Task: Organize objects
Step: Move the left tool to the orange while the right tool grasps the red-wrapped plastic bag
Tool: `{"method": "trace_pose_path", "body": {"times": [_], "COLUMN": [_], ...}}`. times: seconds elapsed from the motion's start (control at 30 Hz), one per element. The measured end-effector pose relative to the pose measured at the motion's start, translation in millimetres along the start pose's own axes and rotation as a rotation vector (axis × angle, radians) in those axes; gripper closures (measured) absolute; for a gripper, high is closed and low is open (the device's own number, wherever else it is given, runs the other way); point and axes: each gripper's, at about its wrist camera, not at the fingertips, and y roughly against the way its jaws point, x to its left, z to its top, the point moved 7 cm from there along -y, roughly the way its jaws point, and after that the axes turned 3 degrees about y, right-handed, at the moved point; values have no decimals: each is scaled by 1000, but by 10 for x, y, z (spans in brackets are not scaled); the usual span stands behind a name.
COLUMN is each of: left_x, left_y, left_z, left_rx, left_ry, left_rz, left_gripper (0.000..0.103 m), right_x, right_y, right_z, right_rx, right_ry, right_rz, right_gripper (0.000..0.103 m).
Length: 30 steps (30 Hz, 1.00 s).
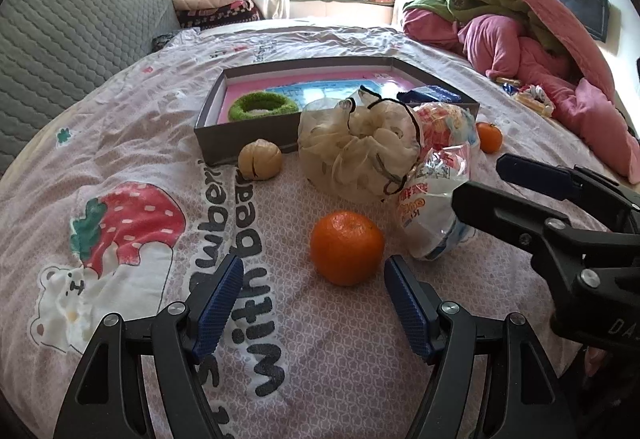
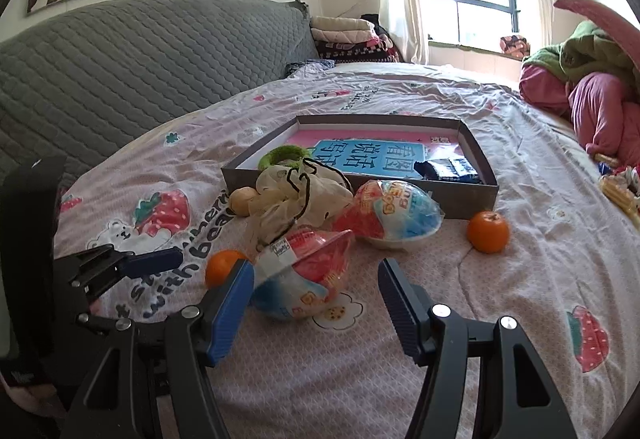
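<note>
My left gripper (image 1: 313,263) is open just above the bedspread. An orange (image 1: 346,247) lies right ahead of its fingertips, untouched. My right gripper (image 2: 315,266) is open too, and a red, white and blue snack packet (image 2: 304,275) lies between its fingers, close to the left pad and well clear of the right one. In the left wrist view the right gripper (image 1: 480,179) reaches in from the right over that packet (image 1: 432,215). A second packet (image 2: 394,215) and a second orange (image 2: 488,232) lie further off. A grey box (image 2: 460,195) holds a pink book, a green ring (image 1: 262,106) and a dark blue packet (image 2: 448,169).
A cream mesh drawstring bag (image 1: 360,147) and a beige round thing (image 1: 260,159) lie before the box. Pink and green bedding (image 1: 520,39) is heaped at the right. A grey quilted headboard (image 2: 120,59) runs along the left. More snacks (image 1: 532,97) lie by the bedding.
</note>
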Motion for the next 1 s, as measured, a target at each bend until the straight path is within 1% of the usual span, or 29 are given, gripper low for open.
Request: {"method": "trace_pose_path", "body": {"times": [0.13,0.27,0.47,0.6,0.67,0.73,0.8,1.0], "left_x": [-15,-21,-23,-35,-41,-39,-32,-42], "left_y": [-11,-55,-124,-180,-206,-232,-253,-287], "left_z": [35,41,56,67,73,80,85,103], "left_rx": [-15,-12,-11,-6,-7,-5,-3,-7], "left_ry": [-7,-5,-1,4,4,7,13,17], "left_rz": [1,-2,-21,-32,-30,-32,-36,-41], "left_gripper": [29,29,29,29,29,29,29,29], "right_x": [-11,2,8,-20,-44,-60,-76,-136], "right_y": [-99,-191,-349,-469,-487,-478,-470,-418], "right_z": [-22,-23,-46,-87,-102,-88,-70,-71], "right_rx": [35,63,112,143,142,130,119,99], "right_ry": [-32,-52,-95,-140,-157,-164,-169,-179], "right_rz": [21,46,94,142,159,170,182,201], "right_gripper": [39,39,38,38,38,43,45,46]}}
